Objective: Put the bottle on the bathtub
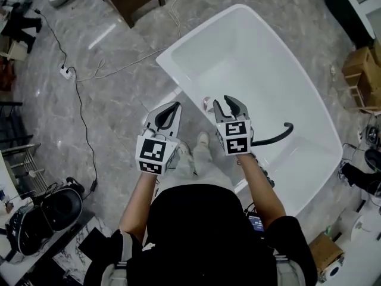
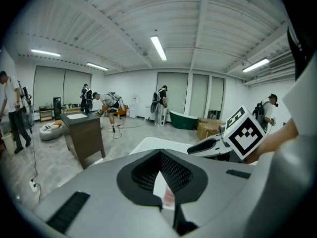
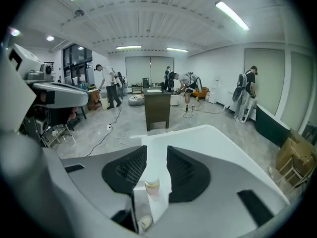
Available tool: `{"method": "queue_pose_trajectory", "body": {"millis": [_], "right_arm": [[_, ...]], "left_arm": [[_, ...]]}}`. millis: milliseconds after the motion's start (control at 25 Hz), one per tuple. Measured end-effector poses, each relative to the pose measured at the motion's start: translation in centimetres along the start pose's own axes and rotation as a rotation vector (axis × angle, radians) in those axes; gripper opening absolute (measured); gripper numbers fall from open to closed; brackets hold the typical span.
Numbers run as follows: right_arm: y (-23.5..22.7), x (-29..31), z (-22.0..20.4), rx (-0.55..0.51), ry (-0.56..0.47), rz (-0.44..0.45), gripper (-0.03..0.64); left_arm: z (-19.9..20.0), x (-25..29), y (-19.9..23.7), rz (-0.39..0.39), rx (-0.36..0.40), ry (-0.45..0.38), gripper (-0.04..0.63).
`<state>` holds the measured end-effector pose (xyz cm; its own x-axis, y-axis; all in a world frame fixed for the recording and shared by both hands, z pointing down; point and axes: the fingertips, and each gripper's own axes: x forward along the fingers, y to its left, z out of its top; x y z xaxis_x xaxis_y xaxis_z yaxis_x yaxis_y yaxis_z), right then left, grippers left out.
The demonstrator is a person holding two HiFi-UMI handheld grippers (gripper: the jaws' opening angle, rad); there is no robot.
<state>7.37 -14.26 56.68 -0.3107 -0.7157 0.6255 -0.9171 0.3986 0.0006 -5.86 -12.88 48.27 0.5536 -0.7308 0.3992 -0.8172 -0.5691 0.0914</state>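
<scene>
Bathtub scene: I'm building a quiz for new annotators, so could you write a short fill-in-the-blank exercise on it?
1. The bottle stands upright on the bathtub's ____.
2. The right gripper's jaws are ____, gripping nothing.
3. The left gripper's jaws are ____.
Missing words: rim; open; shut.

The small pinkish bottle [image 1: 206, 103] stands upright on the near long rim of the bathtub [image 1: 196, 31]. The bathtub is white and long, with rounded corners.
</scene>
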Motion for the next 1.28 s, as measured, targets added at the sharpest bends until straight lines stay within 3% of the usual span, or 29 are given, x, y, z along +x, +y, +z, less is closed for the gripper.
{"method": "queue_pose_trajectory", "body": {"millis": [360,680,1280], "right_arm": [[-0.8,-4.5,8.8,0.009,-0.184,-0.018,0.057],[-0.6,-8.4,15.5,-0.032,-0.324,-0.027,0.032],[0.3,-14.1,23.7,-0.097,-0.53,-0.004,0.025]], "left_arm": [[7.0,-2.3,0.3,0.029,0.065,-0.092,0.012],[12.6,-4.5,0.4,0.068,0.114,-0.222,0.012],[18.6,-7.3,1.2,0.123,0.181,-0.351,0.012]]}}
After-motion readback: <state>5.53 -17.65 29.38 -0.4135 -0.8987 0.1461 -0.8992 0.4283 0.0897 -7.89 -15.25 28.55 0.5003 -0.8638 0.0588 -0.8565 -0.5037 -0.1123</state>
